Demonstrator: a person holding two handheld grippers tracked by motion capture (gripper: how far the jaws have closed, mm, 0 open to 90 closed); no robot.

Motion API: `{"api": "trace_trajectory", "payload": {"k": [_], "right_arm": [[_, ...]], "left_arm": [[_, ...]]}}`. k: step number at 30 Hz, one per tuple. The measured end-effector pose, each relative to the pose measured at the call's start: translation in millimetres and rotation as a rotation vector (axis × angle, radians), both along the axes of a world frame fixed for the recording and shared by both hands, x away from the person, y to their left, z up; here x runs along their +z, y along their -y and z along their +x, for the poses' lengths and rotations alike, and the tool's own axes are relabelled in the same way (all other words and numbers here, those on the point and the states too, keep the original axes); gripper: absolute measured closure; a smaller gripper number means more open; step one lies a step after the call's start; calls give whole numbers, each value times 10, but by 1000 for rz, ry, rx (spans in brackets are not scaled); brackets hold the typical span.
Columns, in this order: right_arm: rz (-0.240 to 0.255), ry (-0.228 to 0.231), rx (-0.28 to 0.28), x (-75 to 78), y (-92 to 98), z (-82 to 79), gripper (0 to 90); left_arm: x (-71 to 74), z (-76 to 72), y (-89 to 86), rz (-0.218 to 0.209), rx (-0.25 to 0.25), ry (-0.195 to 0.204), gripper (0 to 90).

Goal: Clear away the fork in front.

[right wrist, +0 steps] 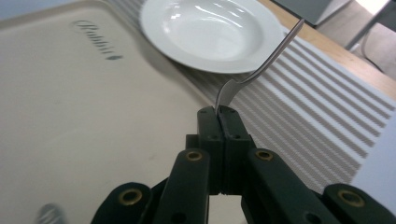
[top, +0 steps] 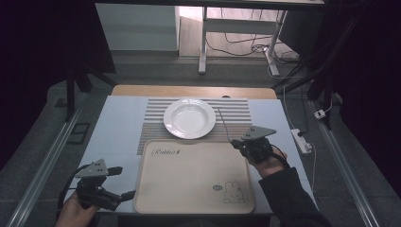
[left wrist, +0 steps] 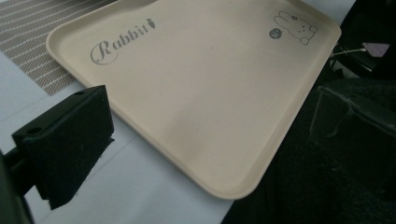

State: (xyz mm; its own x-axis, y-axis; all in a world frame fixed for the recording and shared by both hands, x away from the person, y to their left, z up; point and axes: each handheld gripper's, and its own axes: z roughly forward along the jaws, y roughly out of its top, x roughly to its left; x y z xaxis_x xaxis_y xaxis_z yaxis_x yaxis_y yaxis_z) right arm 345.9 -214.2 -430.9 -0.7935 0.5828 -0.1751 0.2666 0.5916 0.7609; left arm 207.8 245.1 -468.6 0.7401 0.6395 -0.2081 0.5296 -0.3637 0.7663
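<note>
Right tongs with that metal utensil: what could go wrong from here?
1. The right tongs pinch the metal utensil only at its very end, so the long free part could pivot or slip out.
2. Its free end sticks up near the white plate; a careless swing might knock the rim.
3. The left tongs stand open close to the beige tray edge and could nudge the tray.

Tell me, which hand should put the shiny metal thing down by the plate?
Probably the right. The right gripper is already shut on the metal utensil, close to the white plate. The left gripper is open, down by the tray's near corner.
</note>
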Motion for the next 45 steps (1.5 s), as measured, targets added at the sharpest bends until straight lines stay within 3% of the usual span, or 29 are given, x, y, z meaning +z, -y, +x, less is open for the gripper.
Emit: {"api": "trace_trajectory", "payload": {"k": [3, 5, 6, 7, 10, 13, 17, 25, 31, 34, 36, 42, 45], "right_arm": [[28, -19, 28, 7, 4, -129, 897], [53, -34, 49, 10, 4, -211, 897], [62, -44, 62, 11, 2, -253, 897], [72, -51, 73, 6, -4, -294, 897], [91, -77, 117, -5, -27, -403, 897], [108, -95, 154, -16, -71, -499, 897], [119, -121, 212, -24, -134, -626, 897], [140, -169, 318, -36, -240, -836, 896], [140, -207, 383, -62, -308, -919, 896], [143, -220, 410, -72, -341, -946, 896], [131, -221, 425, -75, -369, -969, 896], [129, -230, 463, -81, -430, -1016, 896], [135, -241, 487, -89, -456, -1040, 896]], "left_arm": [[5, 63, 65, -2, -28, 14, 0], [28, 151, 152, 2, -80, -6, 0], [28, 151, 152, 2, -80, -6, 0], [50, 205, 221, 3, -127, 8, 0], [77, 256, 298, -1, -166, 20, 0], [136, 372, 459, 27, -213, 36, 0], [171, 488, 554, 31, -240, 28, 0], [206, 748, 806, 141, -350, 80, 0], [273, 891, 959, 177, -436, 109, 0], [277, 973, 1091, 169, -530, 114, 0], [268, 992, 1131, 171, -546, 114, 0], [210, 1061, 1362, 255, -636, 107, 0], [160, 1034, 1469, 311, -686, 117, 63]]}}
